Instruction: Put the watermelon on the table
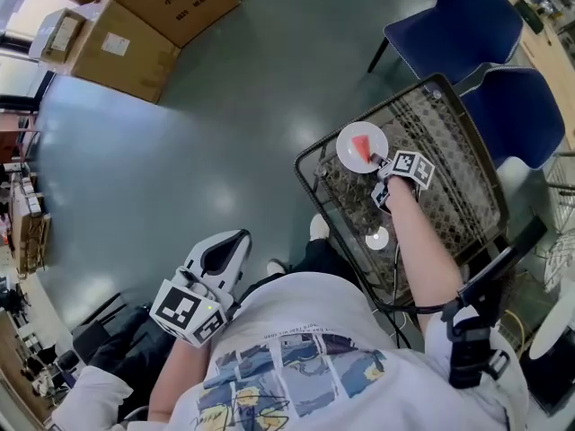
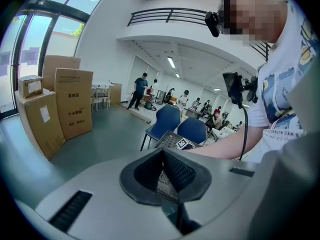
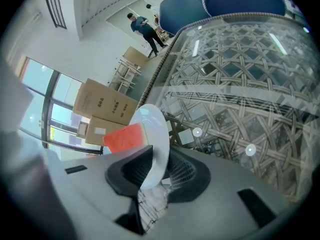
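right gripper (image 3: 156, 160) | I'm seeing its jaws opening, white plate (image 3: 156, 129) rim standing between them | watermelon slice (image 3: 125, 137) lying on it | glass-topped woven table (image 3: 240, 84) stretching ahead, blue chairs (image 3: 186, 8) beyond

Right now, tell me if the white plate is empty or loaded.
Loaded: the head view shows a red watermelon slice lying on the plate.

Several brown cardboard boxes (image 1: 126, 48) stand together on the grey-green floor (image 1: 234, 133), near tall windows (image 2: 30, 49). Two dark blue chairs (image 1: 458, 21) sit side by side. Farther off in the hall stands a person in dark blue (image 2: 140, 90). Others beyond, too small to make out well, seem to be seated. A black balcony railing (image 2: 165, 15) runs overhead.
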`<state>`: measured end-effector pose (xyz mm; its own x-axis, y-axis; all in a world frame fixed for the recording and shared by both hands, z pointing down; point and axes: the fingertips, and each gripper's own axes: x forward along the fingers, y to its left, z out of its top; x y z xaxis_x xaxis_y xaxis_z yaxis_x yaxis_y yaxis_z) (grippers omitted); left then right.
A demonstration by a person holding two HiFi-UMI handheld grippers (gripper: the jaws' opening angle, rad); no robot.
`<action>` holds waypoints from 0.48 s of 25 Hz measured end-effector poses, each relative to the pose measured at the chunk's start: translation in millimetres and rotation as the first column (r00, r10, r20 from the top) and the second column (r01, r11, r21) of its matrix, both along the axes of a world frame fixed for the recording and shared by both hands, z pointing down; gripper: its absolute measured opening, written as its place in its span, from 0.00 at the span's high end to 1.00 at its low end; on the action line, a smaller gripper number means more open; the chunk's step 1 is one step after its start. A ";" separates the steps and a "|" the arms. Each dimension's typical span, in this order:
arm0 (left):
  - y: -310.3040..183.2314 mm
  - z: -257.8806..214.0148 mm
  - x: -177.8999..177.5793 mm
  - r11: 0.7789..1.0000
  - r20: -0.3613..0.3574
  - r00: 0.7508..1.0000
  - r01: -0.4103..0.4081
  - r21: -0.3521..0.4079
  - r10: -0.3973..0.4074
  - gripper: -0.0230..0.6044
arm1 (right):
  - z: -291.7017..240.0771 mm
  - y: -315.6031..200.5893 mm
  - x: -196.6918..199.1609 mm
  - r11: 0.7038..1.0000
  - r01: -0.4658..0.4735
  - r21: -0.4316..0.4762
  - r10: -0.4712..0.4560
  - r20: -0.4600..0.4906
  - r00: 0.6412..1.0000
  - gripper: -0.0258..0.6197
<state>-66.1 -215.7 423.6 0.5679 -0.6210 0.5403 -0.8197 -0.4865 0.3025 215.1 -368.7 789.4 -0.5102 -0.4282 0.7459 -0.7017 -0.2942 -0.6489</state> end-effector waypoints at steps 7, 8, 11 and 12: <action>-1.3 -4.0 -2.0 1.000 -0.007 1.000 0.016 0.013 -0.016 0.95 | 0.7 -1.3 5.4 0.997 0.061 -0.050 -0.067 -0.131 0.989 0.82; -0.9 -4.6 -3.1 1.000 -0.007 1.000 0.018 0.014 -0.018 0.95 | 0.3 -1.0 5.9 0.996 0.075 -0.055 -0.083 -0.158 0.984 0.81; -0.6 -8.0 -7.1 1.000 -0.007 1.000 0.026 0.017 -0.026 0.95 | -2.4 1.2 7.1 0.991 0.116 -0.063 -0.127 -0.240 0.962 0.79; -0.3 -9.2 -8.2 0.999 -0.007 1.000 0.028 0.018 -0.028 0.95 | -3.2 1.8 7.8 0.990 0.126 -0.063 -0.138 -0.266 0.954 0.78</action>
<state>-74.3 -216.0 414.4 0.5540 -0.6463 0.5248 -0.8309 -0.4688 0.2997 223.0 -366.9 786.2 -0.3375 -0.3334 0.8803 -0.8831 -0.2116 -0.4187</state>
